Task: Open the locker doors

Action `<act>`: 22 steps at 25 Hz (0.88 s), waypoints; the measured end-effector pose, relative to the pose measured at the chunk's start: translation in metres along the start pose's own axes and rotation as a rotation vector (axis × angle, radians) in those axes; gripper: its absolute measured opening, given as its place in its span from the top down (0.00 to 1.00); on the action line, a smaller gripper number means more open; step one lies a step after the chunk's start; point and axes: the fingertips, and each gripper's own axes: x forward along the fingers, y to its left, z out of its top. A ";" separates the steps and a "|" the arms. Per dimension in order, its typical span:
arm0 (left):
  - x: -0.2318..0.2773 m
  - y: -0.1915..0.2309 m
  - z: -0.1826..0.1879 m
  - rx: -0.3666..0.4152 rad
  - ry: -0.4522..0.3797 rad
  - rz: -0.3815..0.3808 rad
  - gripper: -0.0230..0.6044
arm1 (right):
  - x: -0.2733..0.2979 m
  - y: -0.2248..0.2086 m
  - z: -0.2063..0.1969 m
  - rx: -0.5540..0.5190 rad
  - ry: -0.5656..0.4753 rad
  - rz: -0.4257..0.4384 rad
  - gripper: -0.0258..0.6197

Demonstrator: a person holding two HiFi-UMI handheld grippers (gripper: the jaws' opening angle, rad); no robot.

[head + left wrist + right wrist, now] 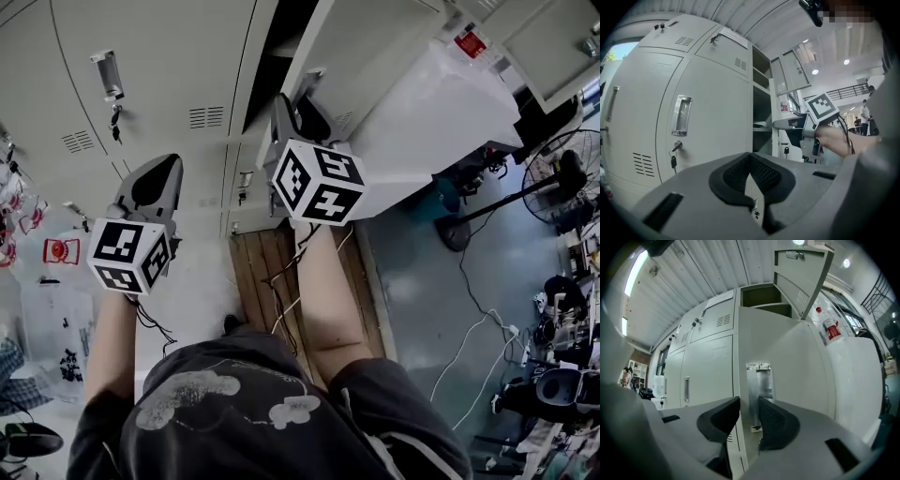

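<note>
A bank of grey lockers (150,56) fills the head view's top. One lower locker door (366,52) stands swung out. My right gripper (298,105) straddles that door's free edge (743,380), its dark pads (773,420) closed on it beside a metal latch plate (759,380). From the left gripper view, the right gripper (806,131) shows at the open locker (760,117) with its shelves. My left gripper (169,164) hangs shut and empty before a closed door (712,108) with a recessed handle (682,115) and a key (674,157). An upper door (801,273) is open too.
A white cabinet (441,112) with a red sticker (469,42) stands right of the open door. A wooden board (267,267) lies at my feet. A standing fan (562,178), floor cables (469,337) and clutter sit at right; bags and bottles (56,253) at left.
</note>
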 end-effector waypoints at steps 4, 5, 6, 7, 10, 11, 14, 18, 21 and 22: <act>-0.001 -0.011 0.003 0.011 -0.002 -0.025 0.95 | -0.013 -0.003 0.000 0.004 -0.001 0.002 0.74; -0.001 -0.014 0.004 0.013 -0.004 -0.029 0.95 | -0.017 -0.004 0.000 0.003 0.002 0.004 0.74; -0.001 -0.016 0.005 0.014 -0.006 -0.034 0.95 | -0.020 -0.005 0.000 0.003 0.004 0.007 0.74; 0.000 -0.019 0.007 0.016 -0.009 -0.039 0.95 | -0.024 -0.006 0.001 0.003 0.004 0.009 0.73; 0.002 -0.027 0.010 0.023 -0.017 -0.057 0.95 | -0.036 -0.011 0.001 0.011 -0.004 0.003 0.73; 0.002 -0.029 0.010 0.023 -0.020 -0.063 0.95 | -0.041 -0.013 0.002 0.011 -0.007 -0.003 0.72; 0.004 -0.038 0.010 0.020 -0.023 -0.078 0.95 | -0.053 -0.019 0.003 0.005 -0.013 -0.019 0.70; 0.006 -0.050 0.011 0.021 -0.023 -0.103 0.95 | -0.072 -0.026 0.006 -0.014 -0.014 -0.043 0.70; 0.008 -0.060 0.012 0.024 -0.028 -0.128 0.95 | -0.087 -0.034 0.007 -0.022 -0.025 -0.075 0.70; 0.008 -0.062 0.012 0.025 -0.029 -0.135 0.95 | -0.093 -0.037 0.008 -0.018 -0.029 -0.085 0.70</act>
